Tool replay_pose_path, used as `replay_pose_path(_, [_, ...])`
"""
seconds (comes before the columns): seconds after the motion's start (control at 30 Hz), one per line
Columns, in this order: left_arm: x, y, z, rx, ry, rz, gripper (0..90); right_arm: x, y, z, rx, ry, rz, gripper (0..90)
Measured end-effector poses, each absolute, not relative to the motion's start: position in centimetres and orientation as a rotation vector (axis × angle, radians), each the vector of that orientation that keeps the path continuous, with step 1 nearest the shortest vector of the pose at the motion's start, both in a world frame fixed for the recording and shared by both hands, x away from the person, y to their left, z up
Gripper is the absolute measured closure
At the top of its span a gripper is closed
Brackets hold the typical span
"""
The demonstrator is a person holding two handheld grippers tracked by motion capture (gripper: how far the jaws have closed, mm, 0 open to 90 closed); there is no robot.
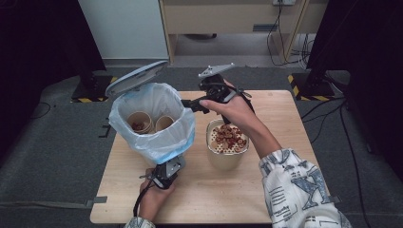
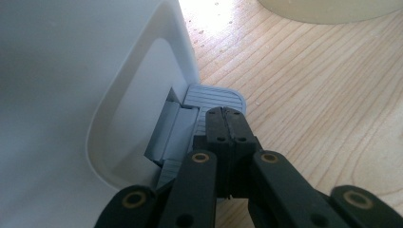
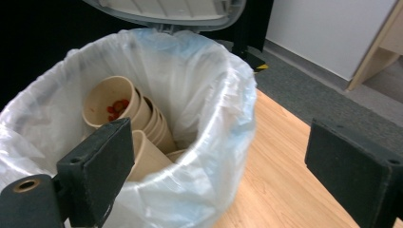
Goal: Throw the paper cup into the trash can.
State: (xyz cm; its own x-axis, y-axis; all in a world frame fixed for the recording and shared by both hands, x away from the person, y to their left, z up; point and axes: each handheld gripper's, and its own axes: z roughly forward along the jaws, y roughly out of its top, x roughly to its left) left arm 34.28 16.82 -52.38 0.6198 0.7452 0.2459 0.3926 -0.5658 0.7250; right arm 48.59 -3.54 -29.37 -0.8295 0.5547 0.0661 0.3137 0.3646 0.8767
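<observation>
A: Nearest us, low in the high view, we had the left gripper at the foot of the white plastic pedal bin. Its jaws were pressed together with nothing between them, and in the left gripper view their tips rested on the grey ribbed foot pedal, low centre of that frame.

B: So we judged the pedal was being held down, since the grey oval lid stood tilted up at the upper left.

A: Yes. Further in, the translucent white-blue bin liner was folded over the rim, and inside lay the tan paper cups; one showed a few red bits. They sat left of centre in the right gripper view, stacked on their sides.

B: And the right gripper?

A: It hovered at the liner's right edge, centre of the high view, its jaws parted and holding nothing.

B: Then the step in hand was, we thought, the clearing of cups into the bin.

A: We agreed. The beige perforated paper tub of red dried fruit stood on the light wooden table, right of the bin and apart from it. The next move, we judged, called for swinging the right gripper back to that tub and gripping its wall squarely, keeping it level so nothing spilled, while the left kept the pedal down.
</observation>
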Motion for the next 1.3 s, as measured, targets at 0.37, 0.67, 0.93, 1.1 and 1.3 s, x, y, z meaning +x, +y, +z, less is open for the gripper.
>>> replay_pose_path(0.37, [34.3, 16.8, -52.4, 2.21, 0.889, 0.723, 89.1, 48.8, -6.6, -29.7, 0.848, 2.306, 1.432, 10.1])
replay_pose_path(0.67, [34.3, 16.8, -52.4, 2.21, 0.889, 0.724, 89.1, 48.9, -9.3, -30.1, 0.894, 2.269, 1.389, 10.5])
replay_pose_path(0.93, [34.3, 16.8, -52.4, 2.21, 0.888, 0.725, 89.1, 49.0, -11.4, -30.4, 0.937, 2.244, 1.36, 10.1])
replay_pose_path(1.1, [34.3, 16.8, -52.4, 2.211, 0.89, 0.725, 89.1, 48.9, -12.7, -30.6, 0.962, 2.231, 1.343, 10.0])
replay_pose_path(1.3, [34.3, 16.8, -52.4, 2.212, 0.89, 0.725, 89.1, 48.9, -14.1, -30.7, 0.988, 2.211, 1.331, 10.1])
